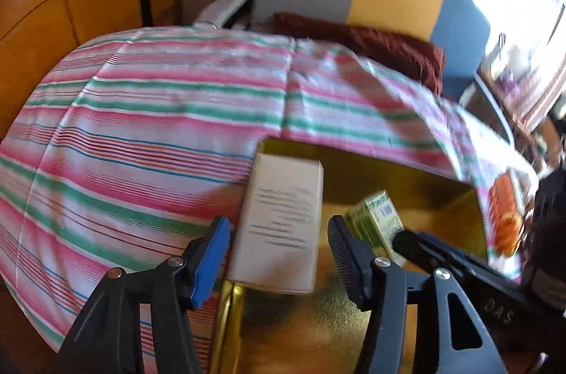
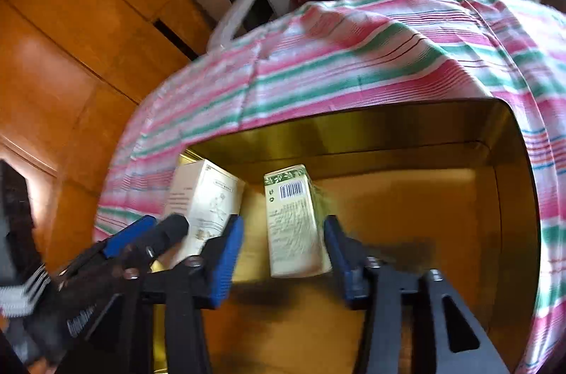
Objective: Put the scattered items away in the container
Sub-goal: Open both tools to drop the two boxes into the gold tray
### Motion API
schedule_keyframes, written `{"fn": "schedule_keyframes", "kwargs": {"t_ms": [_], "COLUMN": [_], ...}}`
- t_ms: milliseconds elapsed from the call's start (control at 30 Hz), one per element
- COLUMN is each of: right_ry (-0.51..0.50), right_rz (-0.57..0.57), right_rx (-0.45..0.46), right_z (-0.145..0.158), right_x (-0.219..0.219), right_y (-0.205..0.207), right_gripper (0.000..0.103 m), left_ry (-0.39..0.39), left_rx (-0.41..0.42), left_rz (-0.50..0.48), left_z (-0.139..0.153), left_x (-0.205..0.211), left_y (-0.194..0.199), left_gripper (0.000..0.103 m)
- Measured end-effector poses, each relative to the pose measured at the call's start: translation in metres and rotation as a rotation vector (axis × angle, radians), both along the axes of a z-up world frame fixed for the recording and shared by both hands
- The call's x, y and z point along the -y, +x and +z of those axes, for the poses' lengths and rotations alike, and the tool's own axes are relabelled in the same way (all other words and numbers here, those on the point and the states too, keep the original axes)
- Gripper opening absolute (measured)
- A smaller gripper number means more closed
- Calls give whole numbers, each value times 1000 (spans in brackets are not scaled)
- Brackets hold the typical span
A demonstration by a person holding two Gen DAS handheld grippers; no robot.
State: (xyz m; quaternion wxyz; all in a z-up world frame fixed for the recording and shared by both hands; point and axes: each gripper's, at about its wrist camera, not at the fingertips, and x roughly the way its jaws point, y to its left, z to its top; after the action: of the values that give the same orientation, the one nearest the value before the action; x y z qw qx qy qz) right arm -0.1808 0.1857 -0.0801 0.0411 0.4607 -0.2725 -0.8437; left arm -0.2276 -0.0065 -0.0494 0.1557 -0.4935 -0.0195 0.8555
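**Now both boxes sit over the gold tin**

Inside the gold tin (image 2: 406, 140), which rests on a table under a pink-and-green striped cloth (image 1: 159, 112), a green box (image 2: 297, 218) stands between the blue pads of the right gripper (image 2: 283, 253). The jaws are parted, with a gap on the left side; whether the right pad touches the box I cannot tell. At the tin's left edge a white box (image 1: 283, 222) sits between the left gripper's (image 1: 279, 253) half-open jaws, clear of both pads. A brown blanket (image 1: 371, 45) lies on the chair behind.
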Motion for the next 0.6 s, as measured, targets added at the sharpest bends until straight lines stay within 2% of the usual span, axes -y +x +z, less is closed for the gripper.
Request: {"fn": "schedule_keyframes", "kwargs": {"t_ms": [100,167,233,267,367,600], "right_ry": [10,48,75,68,31,27], "right_rz": [-1,15,25,27,53,107], "right_rx": [-8,13,36,48,82,50], "right_z": [5,5,1,-2,-14,-25], "right_x": [-5,-5,-4,-6,-1,24], "right_y": [15,18,16,13,4,-24], "right_gripper": [55,50,36,34,24,24], "left_ry": [0,-34,-50,-54,-8,110], "left_rx": [-21,-18,-5,5,4,7], "left_rz": [3,0,-13,-15,9,80], "left_z": [6,5,1,-1,-1,-2], "left_x": [9,8,5,4,11,26], "left_y": [12,20,29,33,46,66], "left_gripper": [58,55,53,49,48,49]}}
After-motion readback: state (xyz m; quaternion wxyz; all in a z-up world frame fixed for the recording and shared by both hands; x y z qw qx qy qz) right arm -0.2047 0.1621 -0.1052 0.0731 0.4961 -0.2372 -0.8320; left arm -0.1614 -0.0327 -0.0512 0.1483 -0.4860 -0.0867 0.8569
